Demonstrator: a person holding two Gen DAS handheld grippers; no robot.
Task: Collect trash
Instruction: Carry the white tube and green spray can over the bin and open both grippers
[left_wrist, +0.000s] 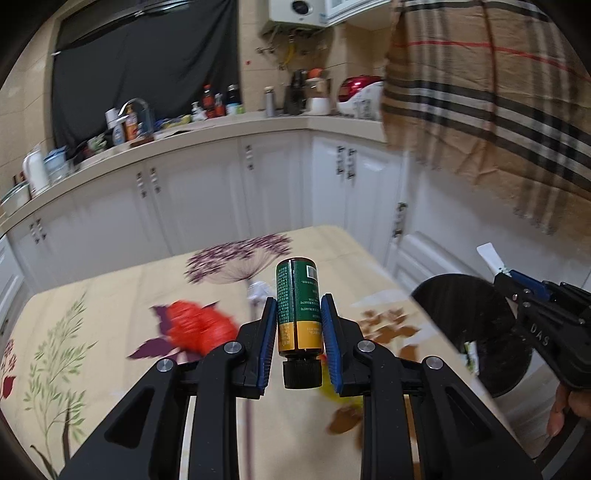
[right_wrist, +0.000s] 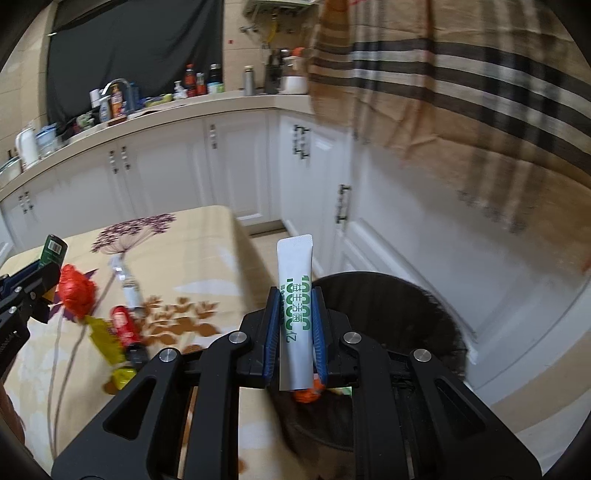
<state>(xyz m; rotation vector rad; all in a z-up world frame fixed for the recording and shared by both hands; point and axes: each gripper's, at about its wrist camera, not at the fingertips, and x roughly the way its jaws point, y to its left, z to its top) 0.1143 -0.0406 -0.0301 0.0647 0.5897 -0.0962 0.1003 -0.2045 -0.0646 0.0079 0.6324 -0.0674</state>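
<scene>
Since both loads look bound for the bin (right_wrist: 388, 332), the left gripper (left_wrist: 299, 317) clamps a small bottle (left_wrist: 298, 314), the right gripper (right_wrist: 295, 325) pinches a sachet (right_wrist: 295, 295).

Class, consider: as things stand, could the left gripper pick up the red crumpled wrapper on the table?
Probably not yet: the left gripper is already shut on the green bottle. The red wrapper lies unobstructed.

The red crumpled wrapper (left_wrist: 201, 326) on the table was smeared by motion blur in the left wrist view. The black bin's (right_wrist: 417, 314) interior lay largely hidden behind the right gripper (right_wrist: 294, 325). The sachet's (right_wrist: 295, 317) small print stayed unreadable. A hand (left_wrist: 565, 406) was cut off at the frame's edge.
</scene>
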